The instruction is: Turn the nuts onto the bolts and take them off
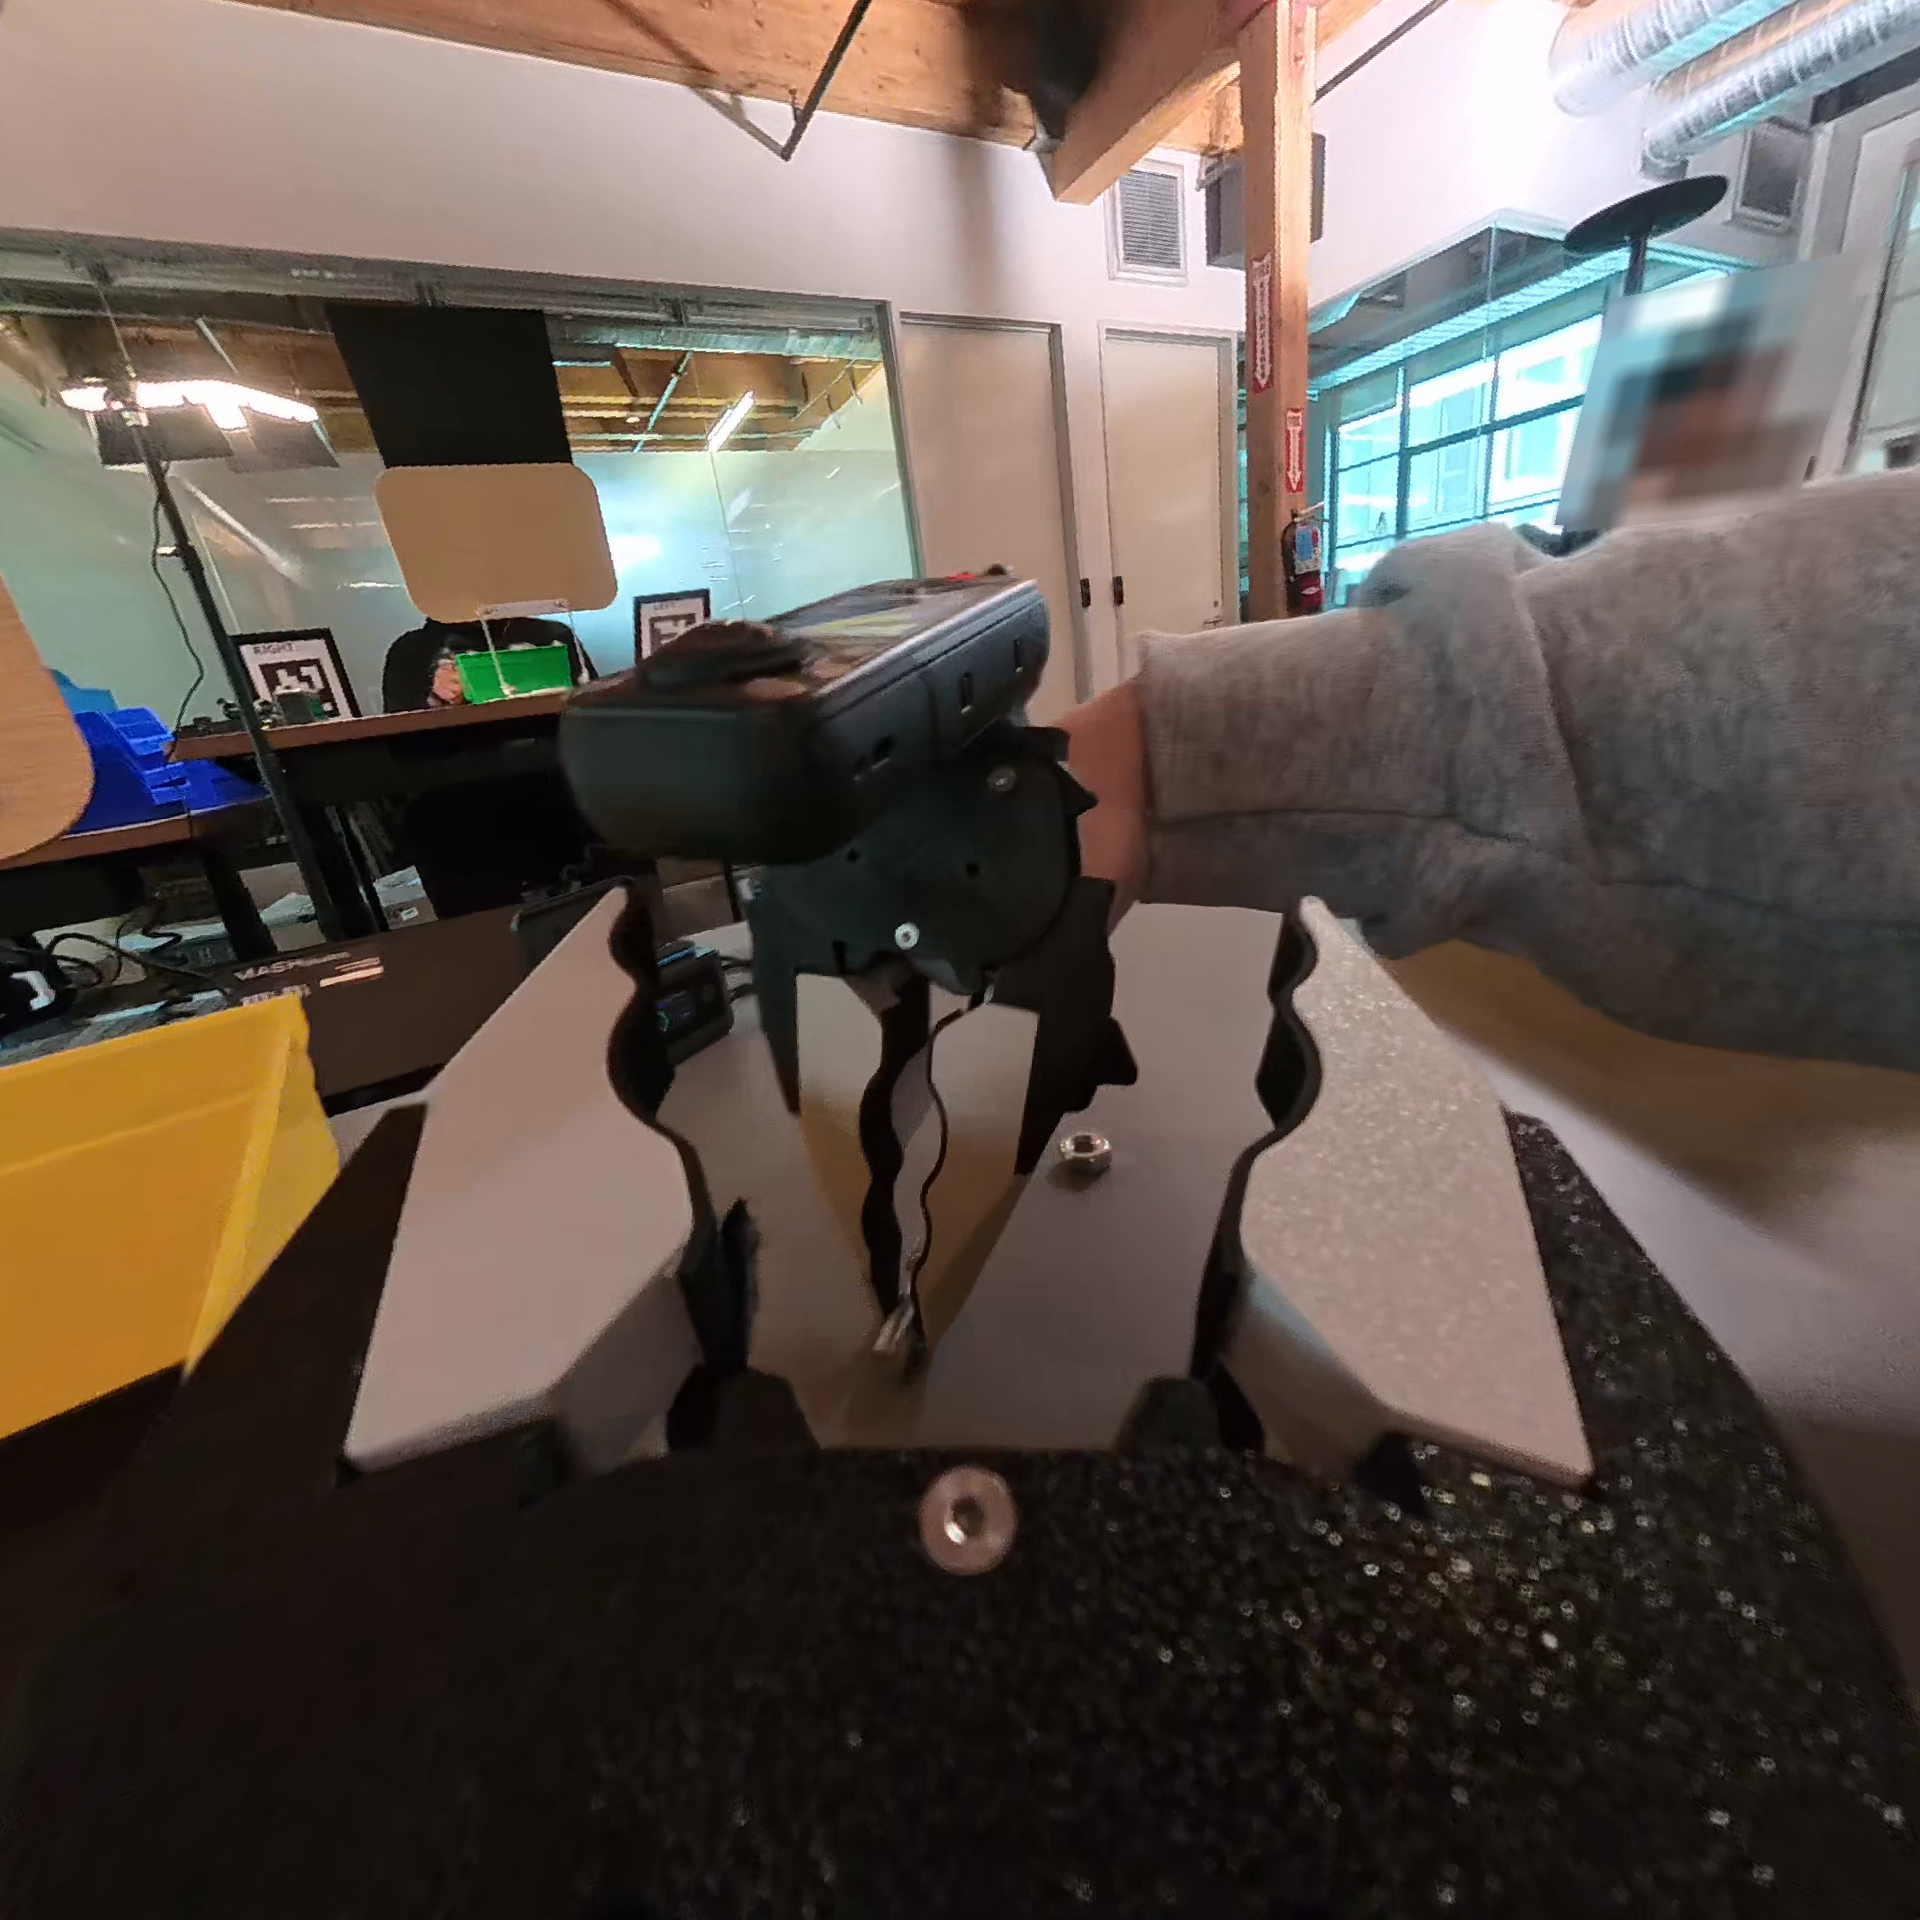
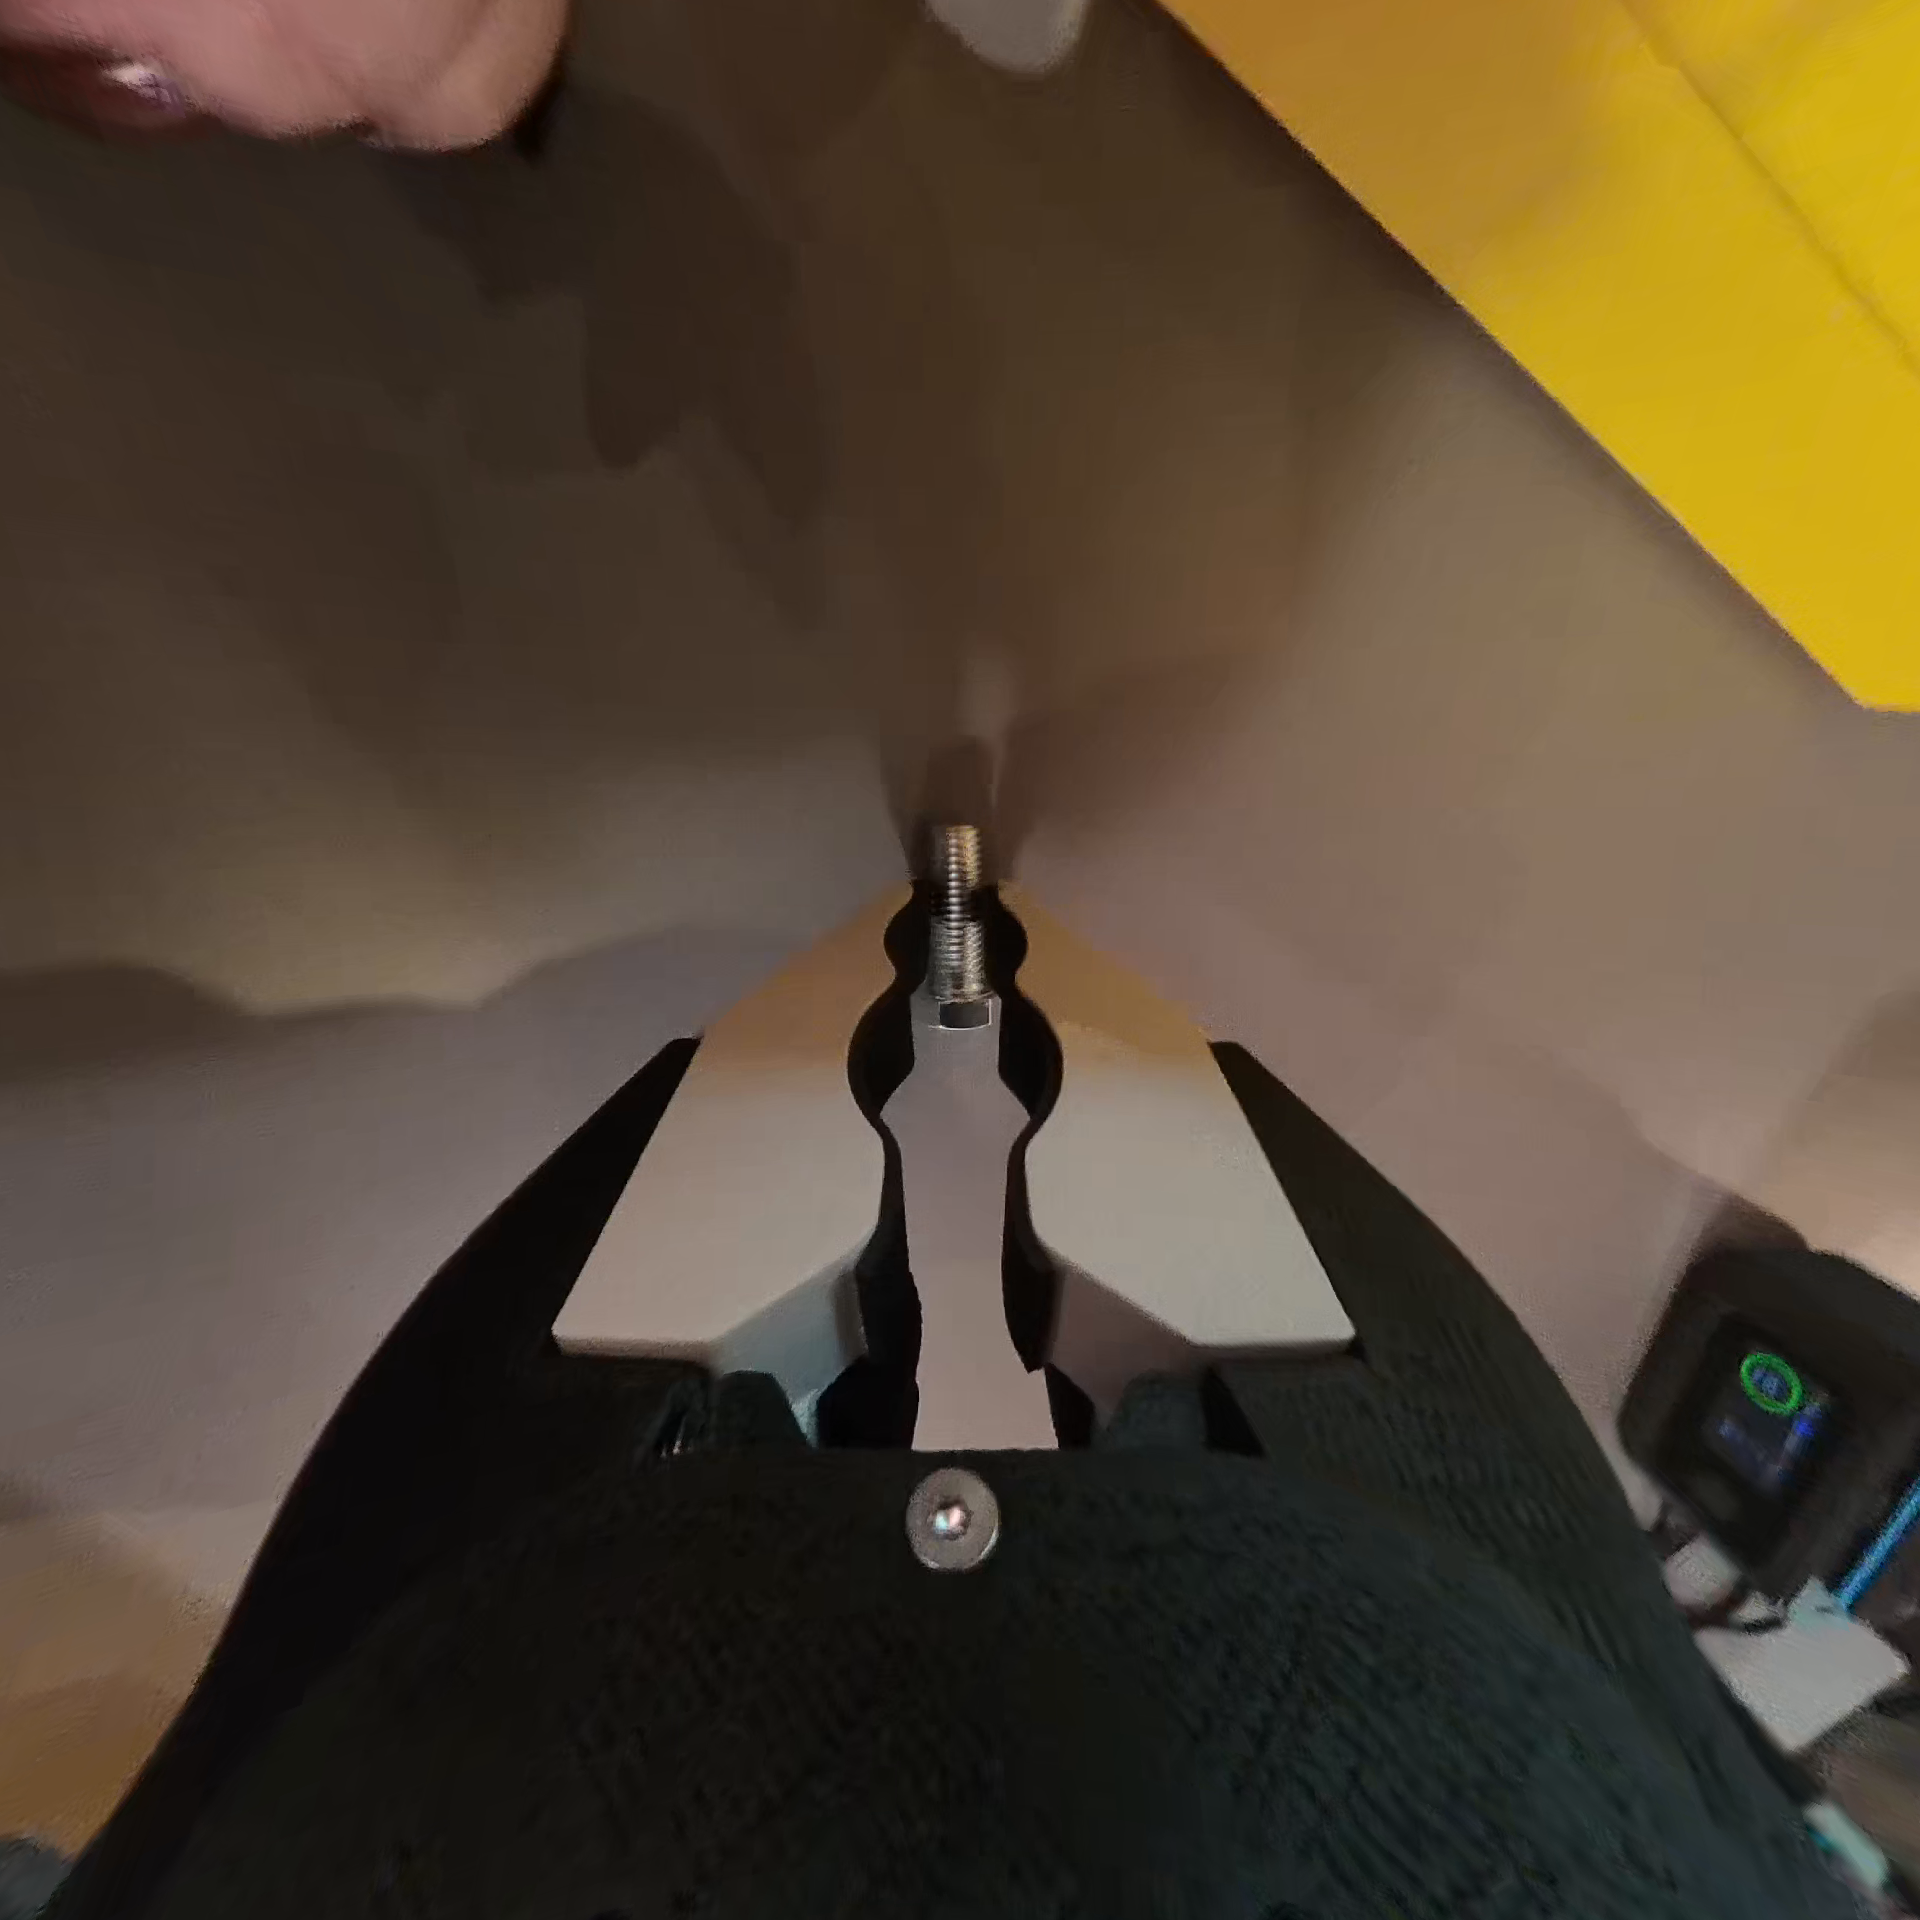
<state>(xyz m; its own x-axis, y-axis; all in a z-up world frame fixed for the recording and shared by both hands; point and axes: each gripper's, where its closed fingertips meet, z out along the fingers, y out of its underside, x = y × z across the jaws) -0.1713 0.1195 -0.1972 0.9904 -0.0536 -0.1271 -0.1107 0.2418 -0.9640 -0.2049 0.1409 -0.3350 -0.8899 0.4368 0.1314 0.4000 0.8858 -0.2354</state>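
My right gripper (image 2: 956,896) is shut on a silver bolt (image 2: 956,850). The threaded end sticks out past the tips toward the tabletop, and the hex head sits between the fingers. In the left wrist view, the right gripper (image 1: 896,1311) points down at the table with the bolt (image 1: 891,1338) at its tips. A loose silver nut (image 1: 1084,1151) lies on the table just right of it. My left gripper (image 1: 961,914) is open wide and empty, level with the table, facing the right gripper and the nut.
A yellow bin (image 1: 135,1195) stands at the left, and it also shows in the right wrist view (image 2: 1558,312). A small black device with a lit screen (image 2: 1766,1423) sits on the table. A person's grey sleeve (image 1: 1507,779) reaches in from the right. A hand (image 2: 260,62) shows at the top left. Left tips to right tips: about 15 centimeters.
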